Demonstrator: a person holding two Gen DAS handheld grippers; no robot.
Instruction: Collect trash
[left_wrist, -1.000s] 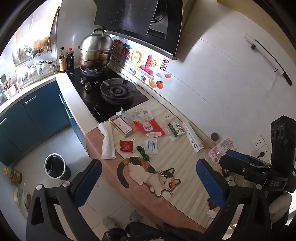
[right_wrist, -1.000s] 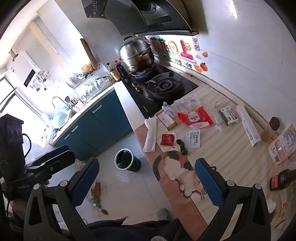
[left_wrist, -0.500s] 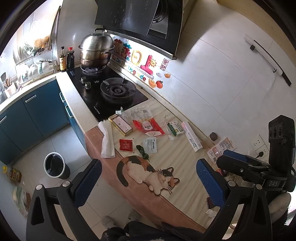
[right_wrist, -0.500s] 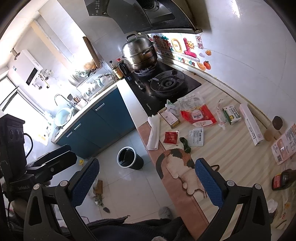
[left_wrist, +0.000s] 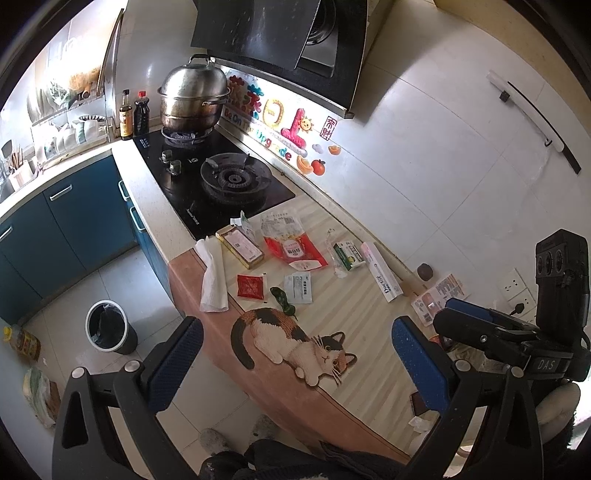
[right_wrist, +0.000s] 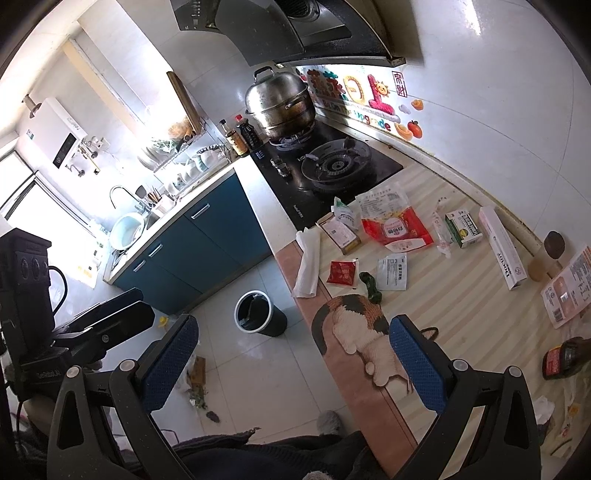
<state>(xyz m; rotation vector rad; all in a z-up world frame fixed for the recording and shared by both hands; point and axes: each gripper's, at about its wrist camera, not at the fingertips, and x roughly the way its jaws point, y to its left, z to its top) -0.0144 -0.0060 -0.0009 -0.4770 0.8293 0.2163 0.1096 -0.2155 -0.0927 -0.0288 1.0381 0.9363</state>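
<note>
Trash lies scattered on the striped counter mat: a red sachet, a white sachet, a green wrapper, a red-and-clear bag, small boxes and a paper towel. A black bin stands on the floor below the counter edge. My left gripper hovers open well above the cat picture, holding nothing. In the right wrist view the red sachet, green wrapper and bin show again. My right gripper hangs open and empty over the counter's edge.
A gas hob with a steel pot sits beyond the trash, with sauce bottles beside it. A brown bottle lies at the counter's right end. Blue cabinets line the left. Scraps litter the floor.
Both wrist views have drifted only slightly. The grippers stay open, and nothing on the counter has moved.
</note>
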